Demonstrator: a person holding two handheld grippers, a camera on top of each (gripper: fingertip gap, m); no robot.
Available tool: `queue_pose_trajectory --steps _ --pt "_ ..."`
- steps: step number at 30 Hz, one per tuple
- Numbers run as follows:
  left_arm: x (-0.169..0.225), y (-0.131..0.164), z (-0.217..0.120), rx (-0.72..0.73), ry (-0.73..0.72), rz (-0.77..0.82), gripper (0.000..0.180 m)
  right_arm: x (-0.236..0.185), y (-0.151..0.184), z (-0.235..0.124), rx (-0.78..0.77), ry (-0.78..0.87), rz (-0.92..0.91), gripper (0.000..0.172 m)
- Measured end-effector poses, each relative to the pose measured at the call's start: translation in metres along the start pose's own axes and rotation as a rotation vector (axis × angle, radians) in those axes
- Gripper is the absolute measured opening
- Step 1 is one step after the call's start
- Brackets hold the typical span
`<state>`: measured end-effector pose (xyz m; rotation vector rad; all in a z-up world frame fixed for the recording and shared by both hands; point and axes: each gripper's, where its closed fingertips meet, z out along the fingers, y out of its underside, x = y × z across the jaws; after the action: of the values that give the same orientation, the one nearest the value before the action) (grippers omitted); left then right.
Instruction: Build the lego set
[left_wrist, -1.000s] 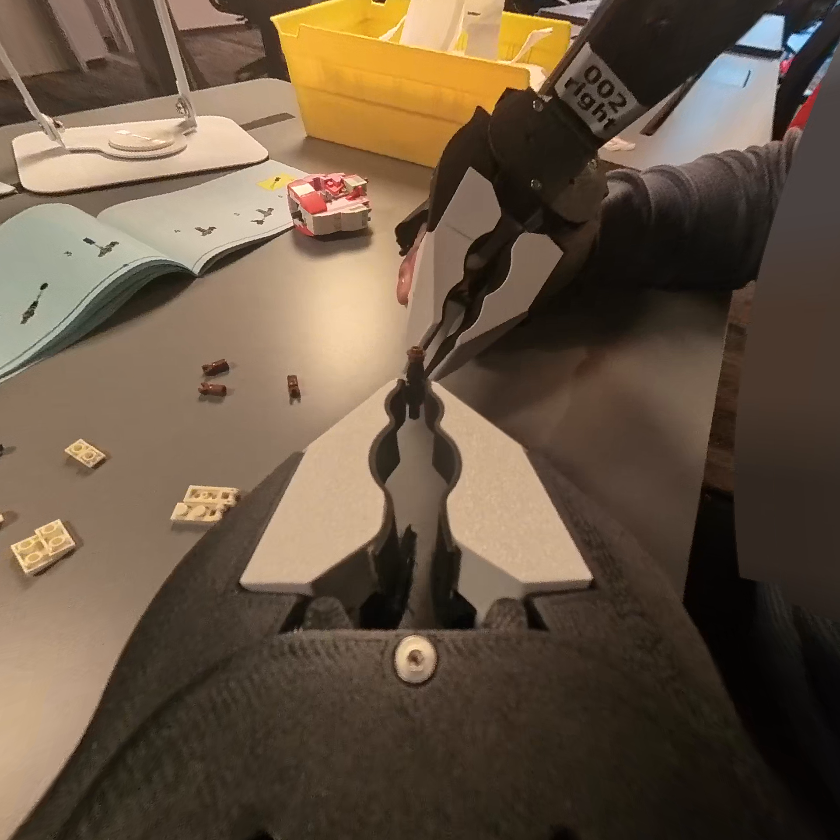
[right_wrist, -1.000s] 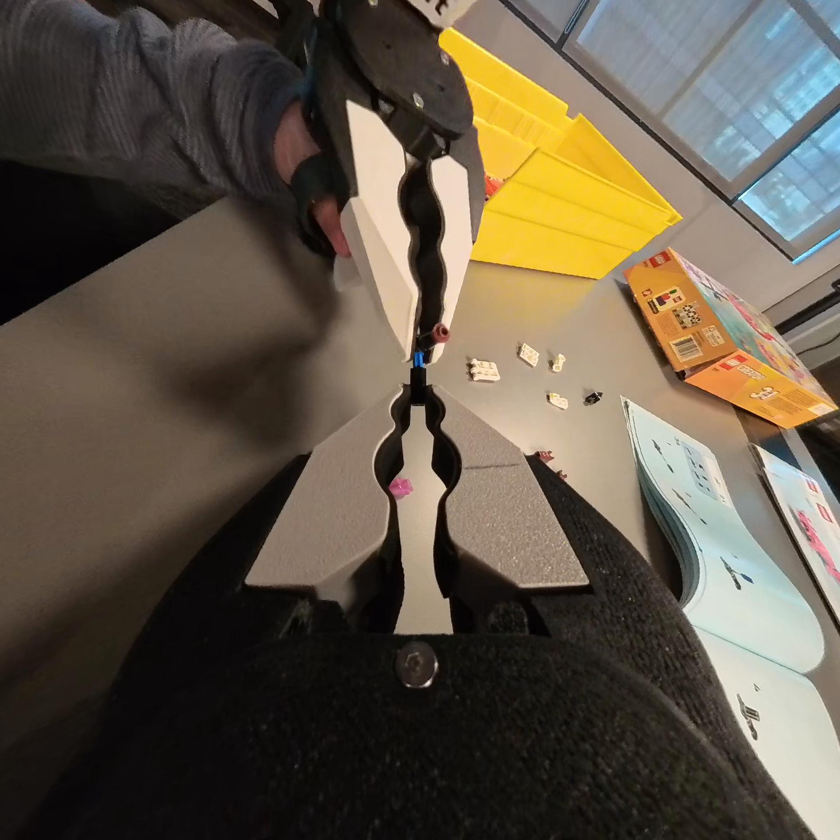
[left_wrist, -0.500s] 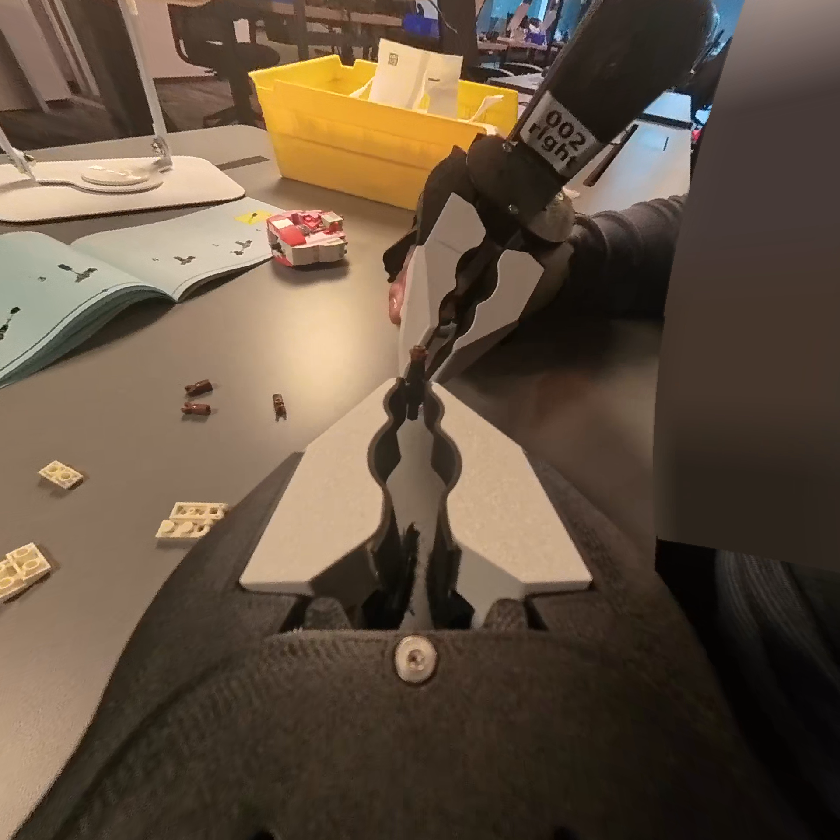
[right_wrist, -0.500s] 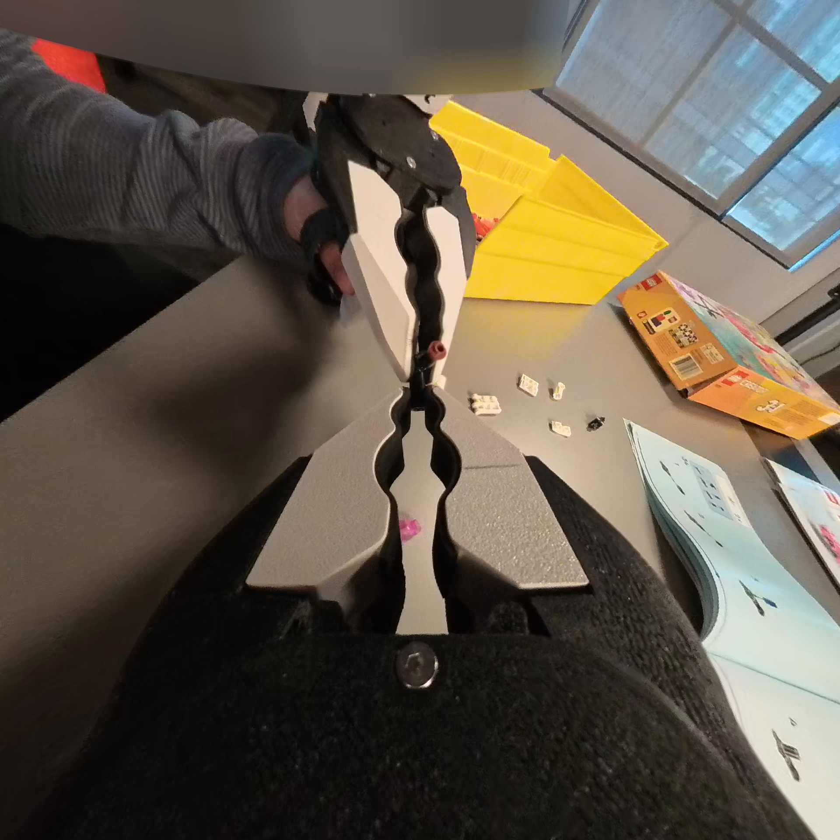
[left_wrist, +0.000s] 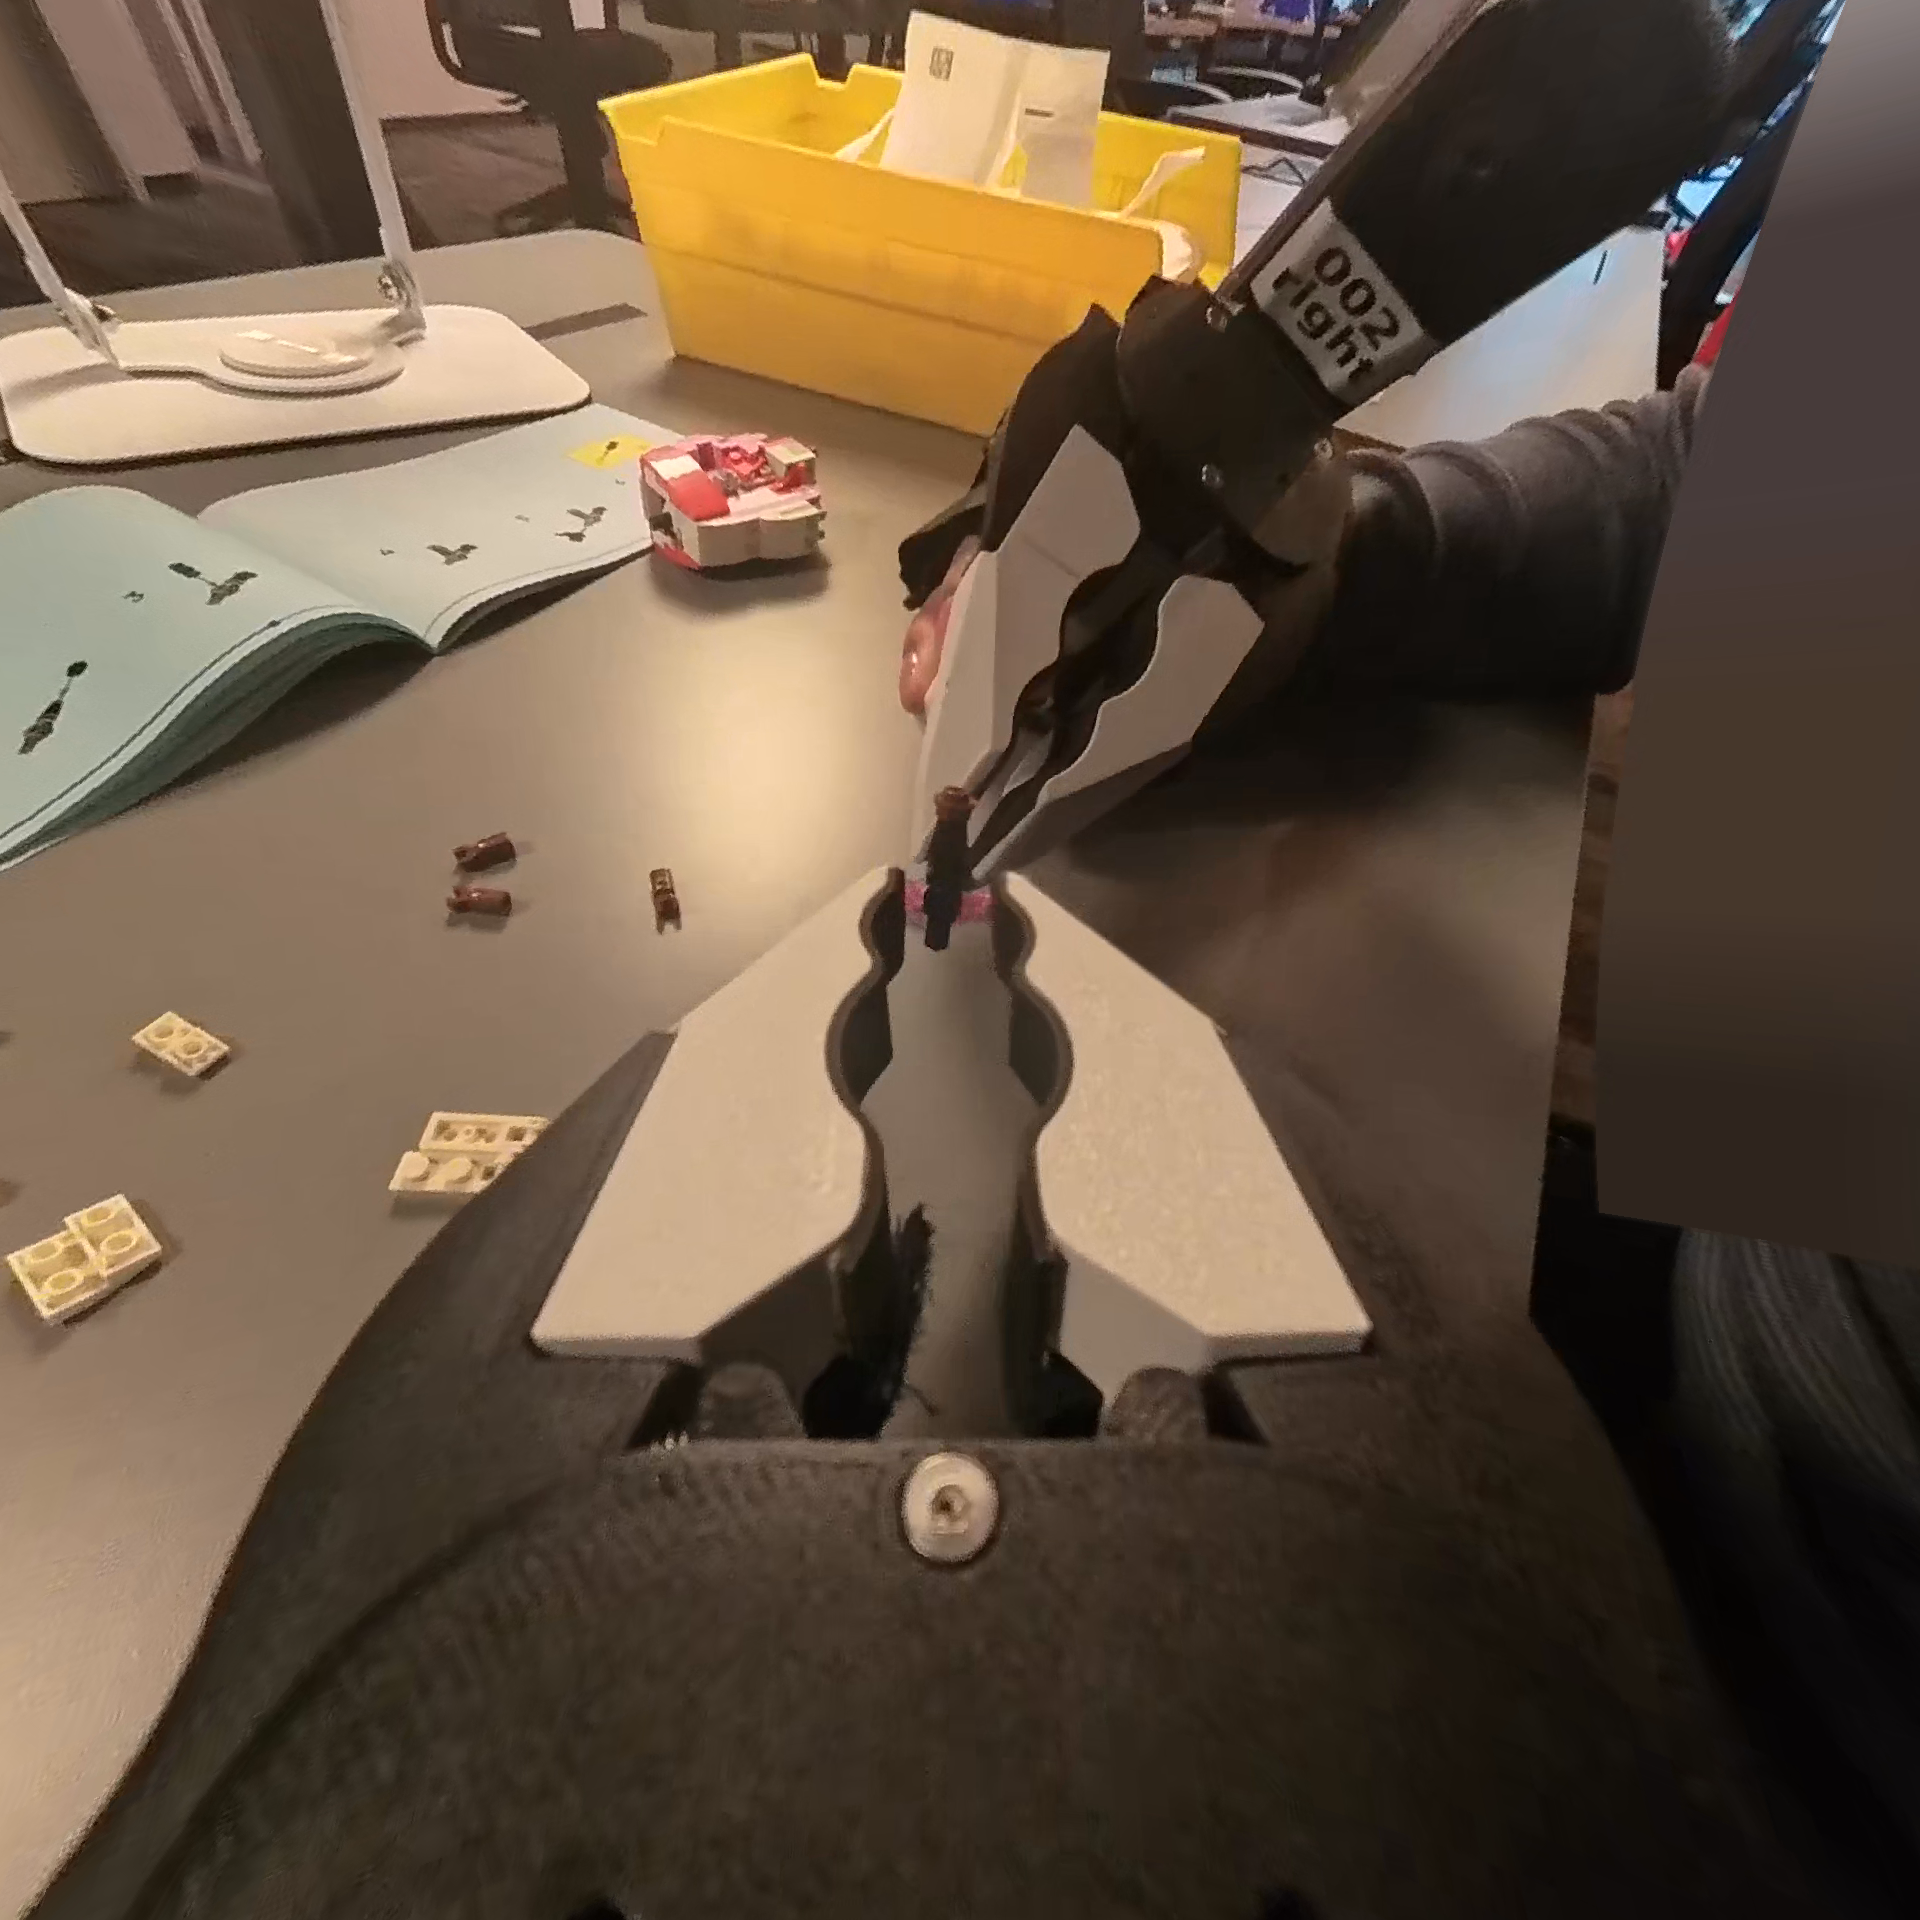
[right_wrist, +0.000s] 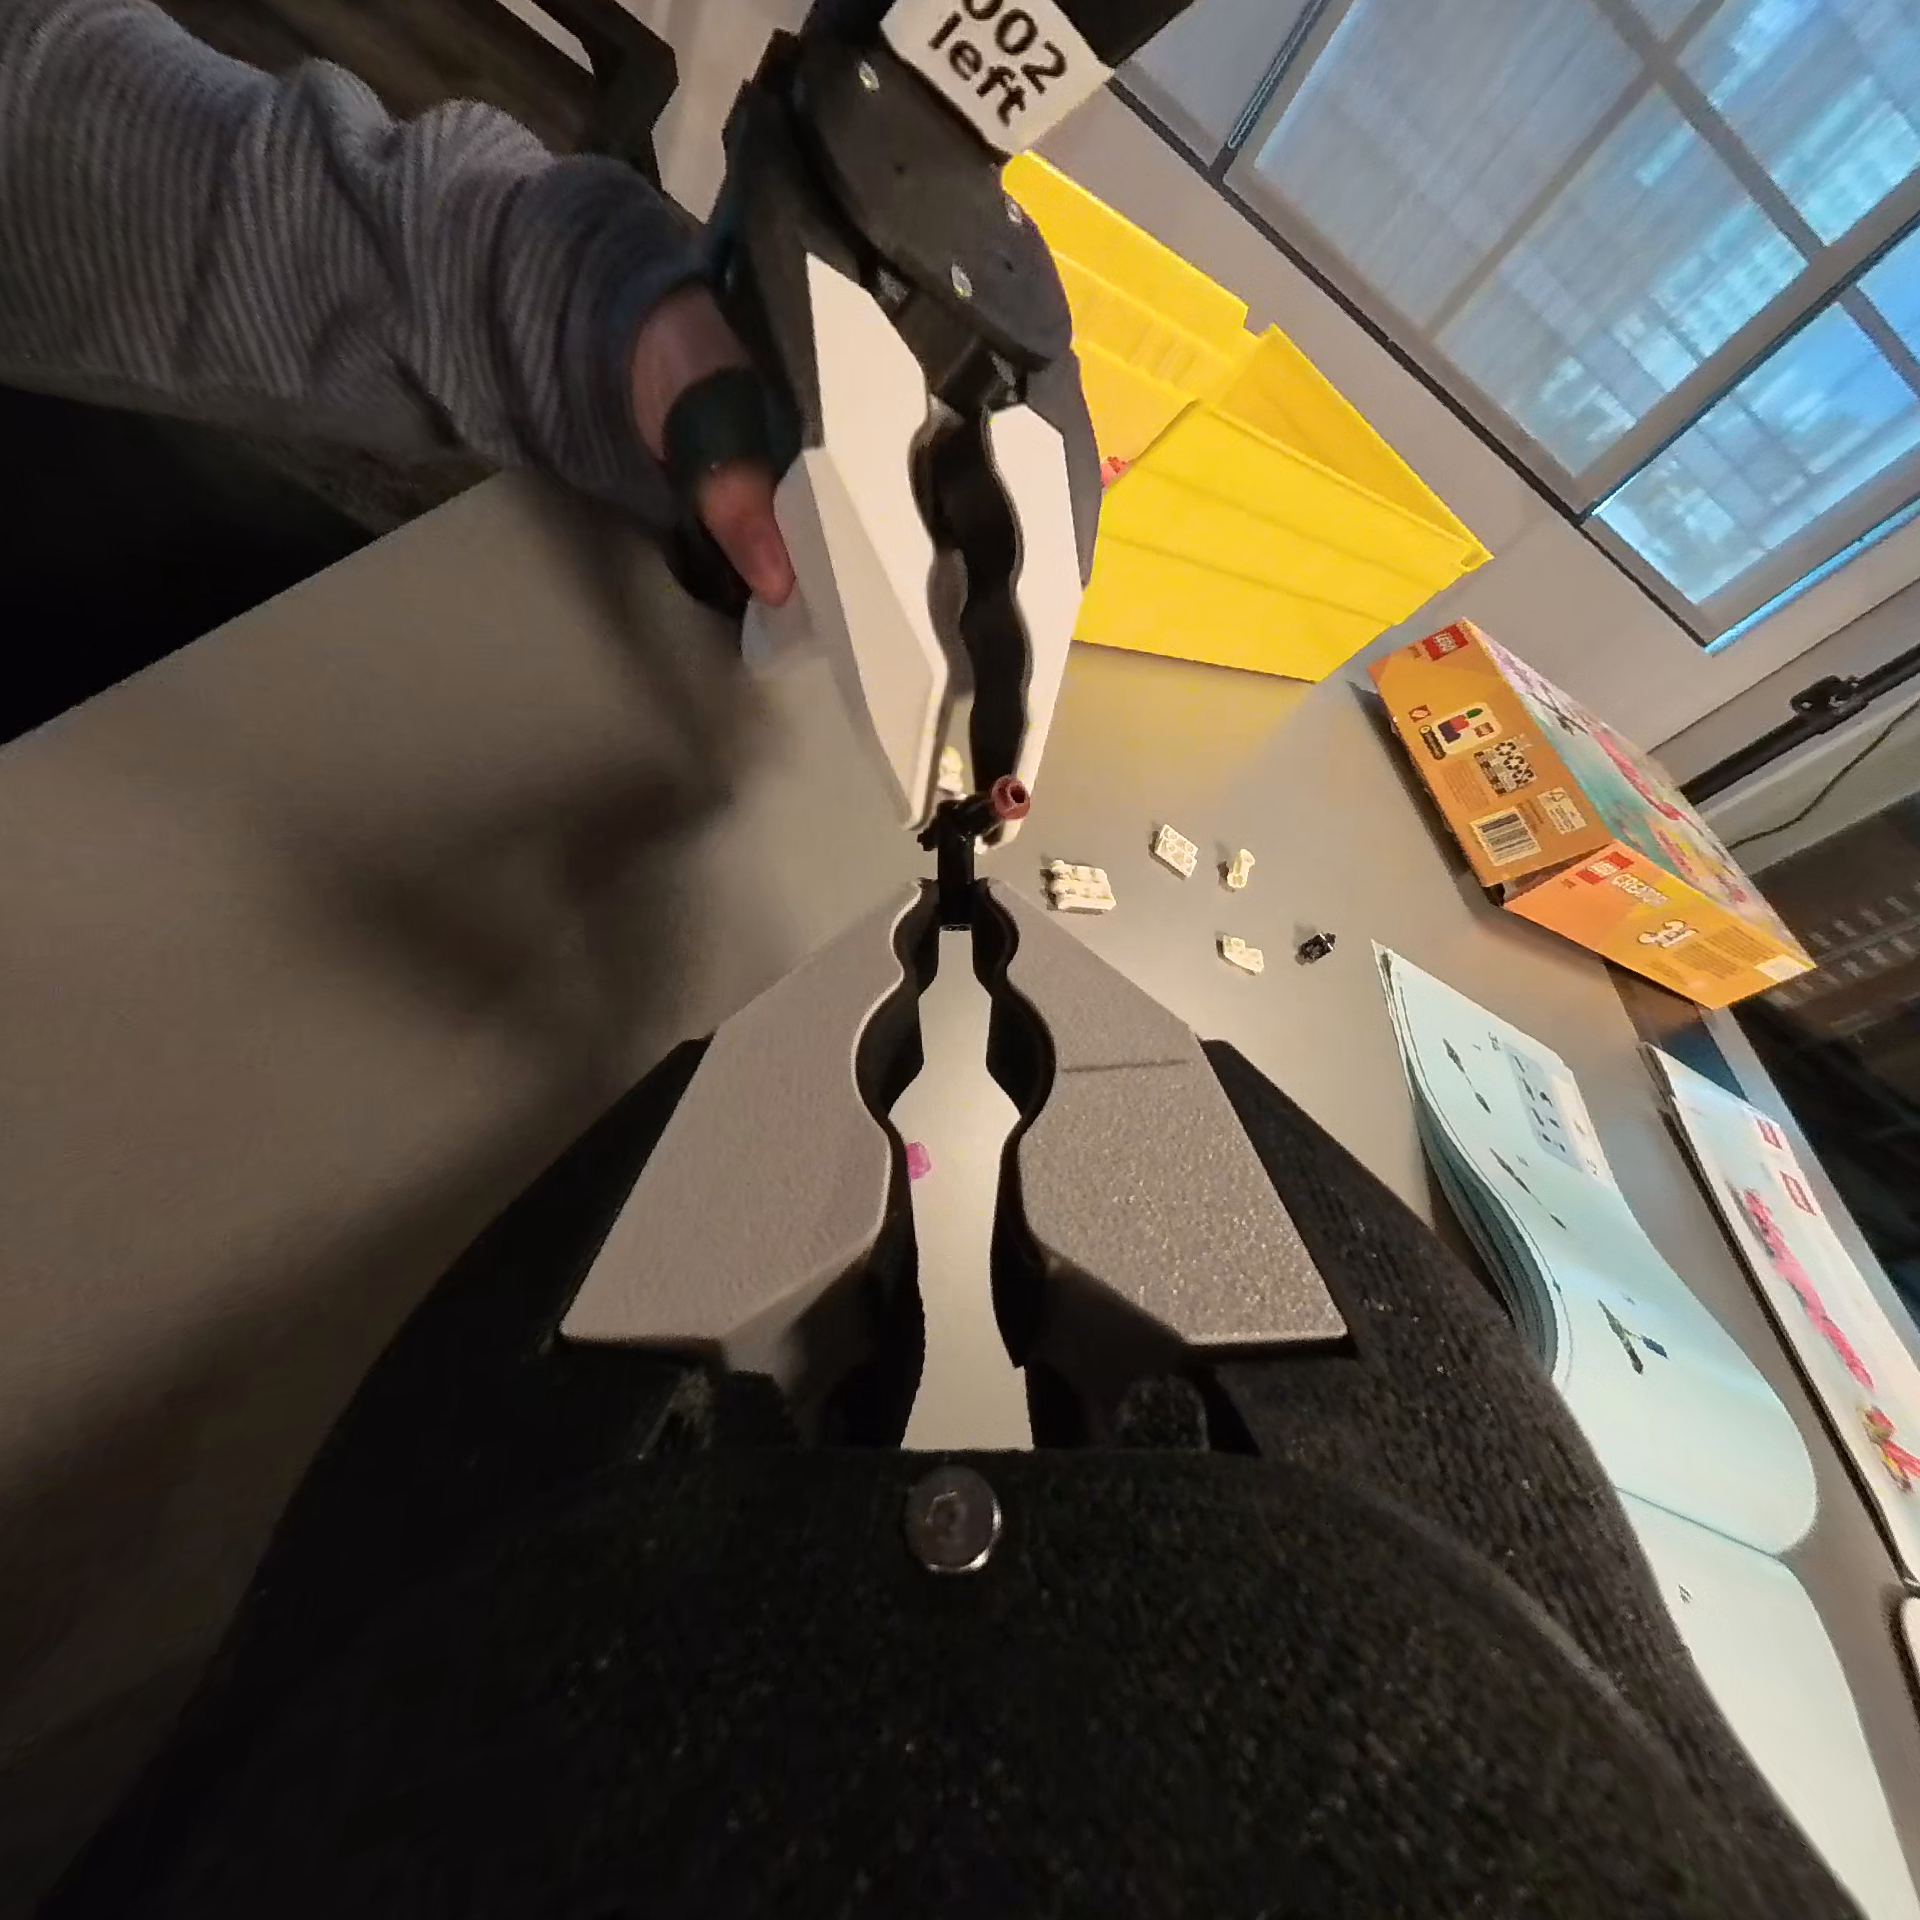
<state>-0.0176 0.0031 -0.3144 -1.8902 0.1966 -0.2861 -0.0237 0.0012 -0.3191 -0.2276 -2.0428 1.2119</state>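
Note:
In the left wrist view my left gripper (left_wrist: 951, 888) is open. A thin black piece with a brown end (left_wrist: 943, 862) stands between its pads, with a gap on both sides. My right gripper (left_wrist: 987, 844) reaches in from the upper right and grips that piece. In the right wrist view my right gripper (right_wrist: 956, 906) is shut on the black piece (right_wrist: 954, 868). Its brown end (right_wrist: 1010, 798) lies crosswise at the tips of the left gripper (right_wrist: 971, 823) above. A small pink piece (left_wrist: 979, 906) lies on the grey table (left_wrist: 727, 748) below.
A yellow bin (left_wrist: 883, 260), an open pale blue booklet (left_wrist: 260, 603), a red and white brick model (left_wrist: 732, 499), small brown pieces (left_wrist: 483, 852) and cream plates (left_wrist: 468, 1148) lie to the left. An orange box (right_wrist: 1579, 810) and a second booklet (right_wrist: 1558, 1247) lie to the right.
My left gripper's jaws have opened off the black piece that they were shut on before. My right gripper still grips it. Both grippers stay tip to tip above the table.

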Motion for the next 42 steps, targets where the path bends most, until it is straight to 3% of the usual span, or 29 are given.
queue_pose_trajectory --steps 1,17,22,29,34,42 --pt "0.000 0.001 0.001 -0.007 -0.003 0.003 0.007 -0.001 0.000 0.000 -0.002 -0.003 -0.004 0.004" --pt "-0.002 0.005 0.005 -0.049 -0.028 0.053 0.006 -0.003 0.006 0.001 -0.041 0.010 -0.049 0.004" --pt "-0.006 -0.014 0.001 0.088 -0.032 0.039 0.006 0.012 -0.006 -0.005 0.057 0.111 -0.055 0.005" --pt "-0.038 -0.041 -0.035 0.386 -0.054 -0.228 0.006 0.049 -0.018 -0.034 0.241 0.298 0.068 0.008" --pt "-0.054 -0.043 -0.045 0.440 -0.187 -0.236 0.006 0.075 -0.013 -0.050 0.272 0.450 0.124 0.008" --pt "-0.065 -0.043 -0.057 0.442 -0.385 -0.119 0.006 0.089 -0.004 -0.059 0.242 0.551 0.154 0.005"
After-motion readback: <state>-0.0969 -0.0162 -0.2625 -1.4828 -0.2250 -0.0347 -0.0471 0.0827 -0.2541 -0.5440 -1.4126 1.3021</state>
